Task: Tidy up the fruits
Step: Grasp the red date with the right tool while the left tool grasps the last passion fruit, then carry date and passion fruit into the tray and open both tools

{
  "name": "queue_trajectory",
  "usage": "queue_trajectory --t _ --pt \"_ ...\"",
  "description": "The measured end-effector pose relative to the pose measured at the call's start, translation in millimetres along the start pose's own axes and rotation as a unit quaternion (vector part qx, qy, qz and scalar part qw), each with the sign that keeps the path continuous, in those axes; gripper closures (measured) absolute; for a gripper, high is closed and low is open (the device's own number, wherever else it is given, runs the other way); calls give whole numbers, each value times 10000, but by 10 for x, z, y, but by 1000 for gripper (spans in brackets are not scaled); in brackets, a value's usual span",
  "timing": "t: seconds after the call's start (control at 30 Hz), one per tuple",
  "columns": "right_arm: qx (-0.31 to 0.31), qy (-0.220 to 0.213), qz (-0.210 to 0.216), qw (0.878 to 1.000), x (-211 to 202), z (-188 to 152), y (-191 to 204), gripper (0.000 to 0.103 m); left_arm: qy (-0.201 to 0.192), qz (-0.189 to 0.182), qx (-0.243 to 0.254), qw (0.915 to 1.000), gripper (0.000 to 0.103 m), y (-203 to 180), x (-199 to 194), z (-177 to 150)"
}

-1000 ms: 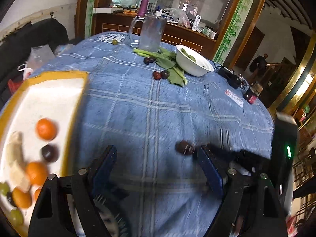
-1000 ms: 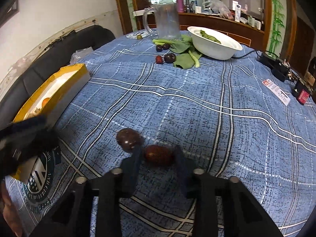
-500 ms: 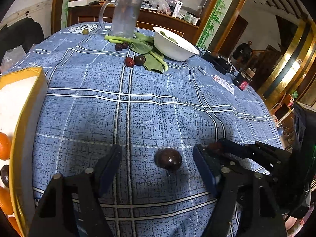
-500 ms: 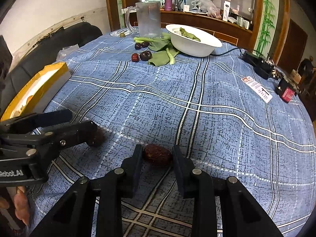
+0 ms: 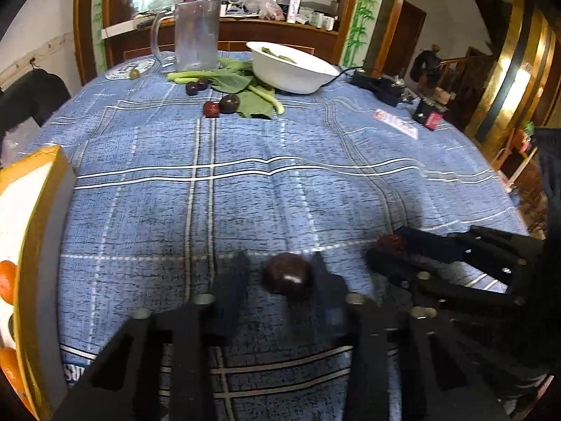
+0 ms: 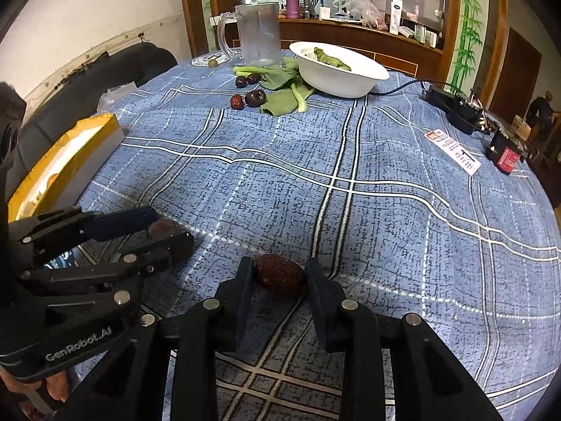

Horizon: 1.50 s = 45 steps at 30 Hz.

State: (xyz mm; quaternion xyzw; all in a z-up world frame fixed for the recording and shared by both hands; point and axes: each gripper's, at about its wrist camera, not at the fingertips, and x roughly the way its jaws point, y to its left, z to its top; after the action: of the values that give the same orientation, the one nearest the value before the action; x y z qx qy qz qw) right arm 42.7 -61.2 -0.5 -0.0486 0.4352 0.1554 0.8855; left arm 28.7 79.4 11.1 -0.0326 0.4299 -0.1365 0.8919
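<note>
We have a fruit in each gripper, both still down on the blue plaid tablecloth (image 6: 385,161), so two can go to the yellow-rimmed tray (image 5: 38,189) on our left in one trip. The left gripper (image 5: 280,277) has its fingers closed on a dark round plum (image 5: 288,277) — the right-wrist view shows the fruit wedged at their tips. The right gripper (image 6: 279,273) is clamped on a wrinkled reddish-brown fruit (image 6: 279,274), likely a jujube. The left fingers are motion-blurred, so pad contact is hard to read there. The tray is cut off at the frame edge — only some tangerines (image 5: 7,286) show, and more dark fruit waits by the greens (image 6: 284,100)
</note>
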Motion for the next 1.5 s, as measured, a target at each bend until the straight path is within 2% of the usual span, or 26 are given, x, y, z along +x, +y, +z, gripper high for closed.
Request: queue_trajectory --t 0.33,0.5,0.6,0.73,0.87,1.0,1.17,1.33,1.5 --pt "142 -169 144 9997 -57 -2 4 71 -257 84 123 9996 79 -53 -106 24" --pt "188 -312 72 9993 -114 8 18 71 -370 185 98 9991 79 -31 -138 38" --pt "295 -464 211 9983 -209 14 29 71 -551 216 112 9982 79 -29 -210 33" --pt "557 -512 594 9954 -354 5 52 71 -555 141 -162 9982 79 70 -370 -22" --pt "447 -643 650 9948 -578 -10 230 71 -687 23 -429 9967 79 222 -737 -176" --pt "280 -683 773 9943 -695 34 486 71 -925 210 -709 9930 78 514 -1191 -355" --pt "-94 -645 1110 9917 -709 143 1040 70 -1126 1027 -1130 9818 78 1102 -1619 -542" --pt "-485 -523 1433 9871 -645 203 1607 70 -875 1468 -1581 9725 78 1726 -1691 -604" --pt "-856 -359 1545 9836 -459 262 2087 70 -583 1415 -1807 9715 78 2110 -1600 -541"
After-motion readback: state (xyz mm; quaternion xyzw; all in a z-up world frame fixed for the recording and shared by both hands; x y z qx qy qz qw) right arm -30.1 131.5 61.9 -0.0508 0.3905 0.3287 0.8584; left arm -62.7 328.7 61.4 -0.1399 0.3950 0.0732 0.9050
